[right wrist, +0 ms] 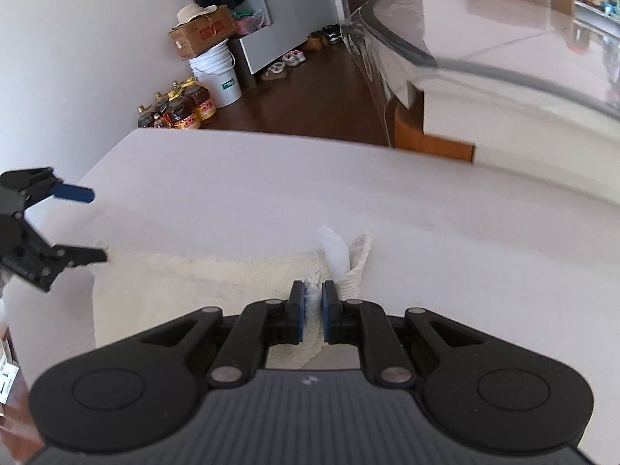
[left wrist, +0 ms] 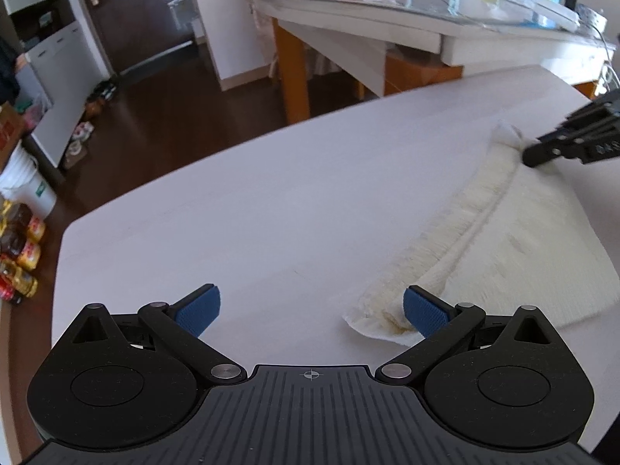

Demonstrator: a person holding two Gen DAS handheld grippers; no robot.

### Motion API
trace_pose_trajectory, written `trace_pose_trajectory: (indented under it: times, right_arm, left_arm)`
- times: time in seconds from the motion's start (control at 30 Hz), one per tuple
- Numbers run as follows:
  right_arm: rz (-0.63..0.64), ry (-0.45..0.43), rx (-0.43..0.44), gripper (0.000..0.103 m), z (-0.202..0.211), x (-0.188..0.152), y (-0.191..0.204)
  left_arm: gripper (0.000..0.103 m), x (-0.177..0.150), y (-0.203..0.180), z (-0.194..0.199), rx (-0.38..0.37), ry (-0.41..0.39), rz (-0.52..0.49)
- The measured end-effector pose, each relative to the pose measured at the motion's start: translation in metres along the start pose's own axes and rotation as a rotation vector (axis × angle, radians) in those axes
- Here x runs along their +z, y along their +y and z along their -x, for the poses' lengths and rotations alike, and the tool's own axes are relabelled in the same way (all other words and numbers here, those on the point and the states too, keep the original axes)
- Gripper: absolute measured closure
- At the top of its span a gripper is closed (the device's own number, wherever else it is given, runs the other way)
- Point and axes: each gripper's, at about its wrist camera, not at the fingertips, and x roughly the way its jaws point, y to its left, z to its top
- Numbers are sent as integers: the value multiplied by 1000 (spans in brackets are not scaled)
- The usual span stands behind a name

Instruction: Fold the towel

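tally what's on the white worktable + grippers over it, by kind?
towel: 1
grippers: 2 (left gripper, jaws open; right gripper, jaws shut on the towel corner)
Total: 3

Cream towel [left wrist: 503, 240], white table [left wrist: 232, 213], blue-padded black tongs [right wrist: 312, 310]

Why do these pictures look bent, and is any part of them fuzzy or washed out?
Both views are fisheye, so the white table's edge curves. In the left wrist view the towel looks smeared. In the right wrist view the glass-topped table behind is blurred and pale with glare, while the right gripper stays sharp.
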Motion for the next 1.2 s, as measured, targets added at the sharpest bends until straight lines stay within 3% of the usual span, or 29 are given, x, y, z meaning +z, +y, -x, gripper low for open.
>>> trace_pose_trajectory:
  times: [0.37, 0.57, 0.63, 0.7, 1.0, 1.2]
  right_arm:
    - [-107, -62, -70, 92, 34, -60, 22]
    - [-86, -80, -94, 91, 35, -65, 27]
    - [-63, -78, -88, 83, 38, -65, 28]
    - [-39, -79, -72, 56, 41, -65, 29]
    - [12, -211, -149, 55, 80, -76, 28]
    - [147, -187, -157, 58, 75, -89, 41]
  left_arm:
    - [0, -17, -16, 12, -5, 16, -41]
    - [0, -23, -20, 16, -4, 13, -43]
    - [0, -25, -21, 17, -1, 9, -38]
    - [0, -27, -22, 18, 1, 6, -34]
    - [0, -34, -24, 25, 15, -36, 12]
    - [0, -37, -27, 30, -9, -63, 38]
